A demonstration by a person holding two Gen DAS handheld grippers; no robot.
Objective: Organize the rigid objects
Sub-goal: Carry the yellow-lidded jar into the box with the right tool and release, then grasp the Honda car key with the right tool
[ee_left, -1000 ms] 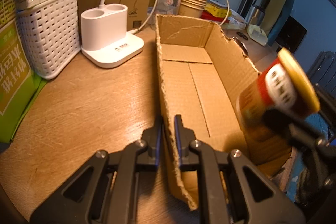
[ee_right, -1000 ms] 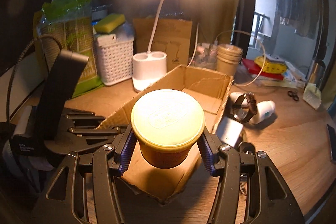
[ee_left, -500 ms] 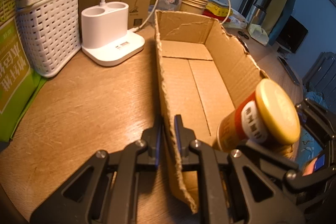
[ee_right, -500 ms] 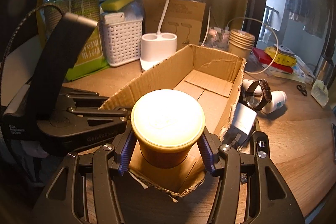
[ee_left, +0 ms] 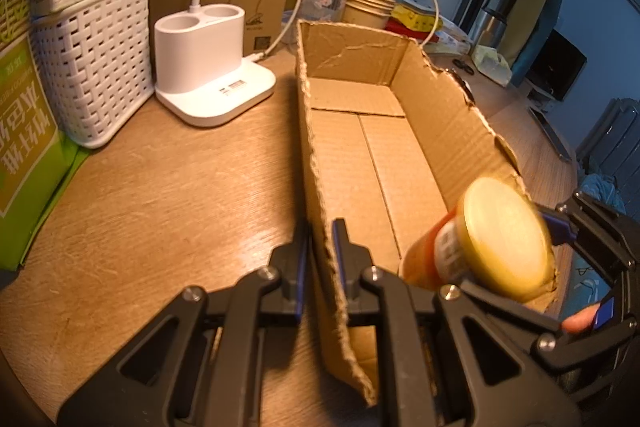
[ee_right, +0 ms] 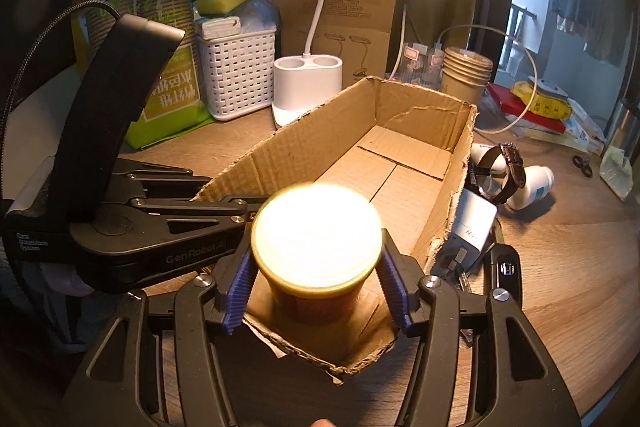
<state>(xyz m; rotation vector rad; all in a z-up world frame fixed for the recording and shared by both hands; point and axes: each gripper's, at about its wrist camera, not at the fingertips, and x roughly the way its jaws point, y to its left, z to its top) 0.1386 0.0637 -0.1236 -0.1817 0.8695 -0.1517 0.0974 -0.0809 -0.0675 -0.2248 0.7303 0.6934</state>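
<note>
Lower now than a second ago, the jar (ee_right: 316, 251) has come down from above the rim of the cardboard box (ee_right: 400, 131) into its near end, close to the near right corner, and the lamp's glare has slid up to the top of the right wrist view. The right gripper (ee_right: 316, 291) has its blue pads on either side of the jar below the yellow lid, and the jaws are opening; the glare and blur make it hard to say whether the pads press on the jar, though they seem just to have let go. The jar stands a little tilted, probably with its base on or just above the box floor.

The left gripper (ee_left: 320, 263) is clamped tight on the box's left wall near the near end, one finger outside and one inside, steadying it on the wooden table (ee_left: 160, 207).

So the first item is nearly placed; the rest of the box floor is bare. Left to sort, beside the box's right wall on the table, lie a wristwatch (ee_right: 504, 171), a white bottle (ee_right: 532, 187) and a white charger (ee_right: 472, 227).

Both grippers point steeply down toward the box, the right coming in over the near end, the left from the left side.
</note>
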